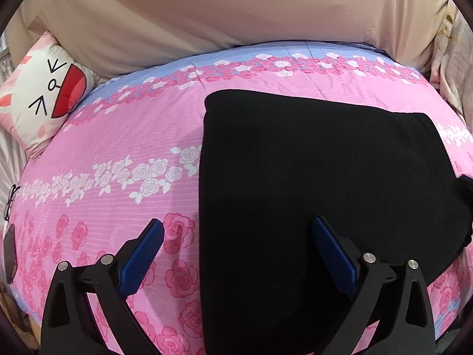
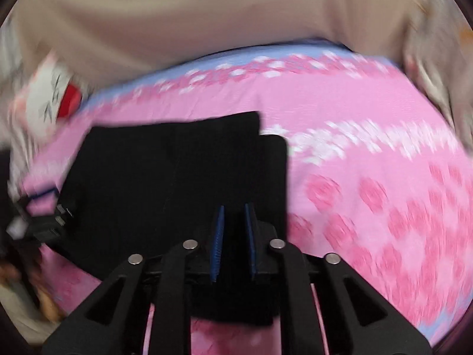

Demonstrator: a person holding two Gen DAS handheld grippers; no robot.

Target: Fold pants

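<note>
Black pants [image 1: 310, 177] lie folded in a thick rectangle on the pink floral bedspread [image 1: 118, 136]. My left gripper [image 1: 238, 224] is open, its blue pads straddling the left edge of the pants, low above the fabric. In the right wrist view, which is motion-blurred, my right gripper [image 2: 235, 210] is shut on a fold of the black pants [image 2: 165, 171], with dark cloth pinched between the blue pads and draped under the jaws. The left gripper's black body [image 2: 44, 222] shows at the left edge of that view.
A white cat-face cushion [image 1: 44, 94] sits at the bed's far left corner. A beige headboard cover [image 1: 236, 9] rises behind the bed. Glasses [image 1: 10, 201] and a dark object [image 1: 9, 254] lie at the left edge. Patterned fabric [image 1: 455, 68] hangs on the right.
</note>
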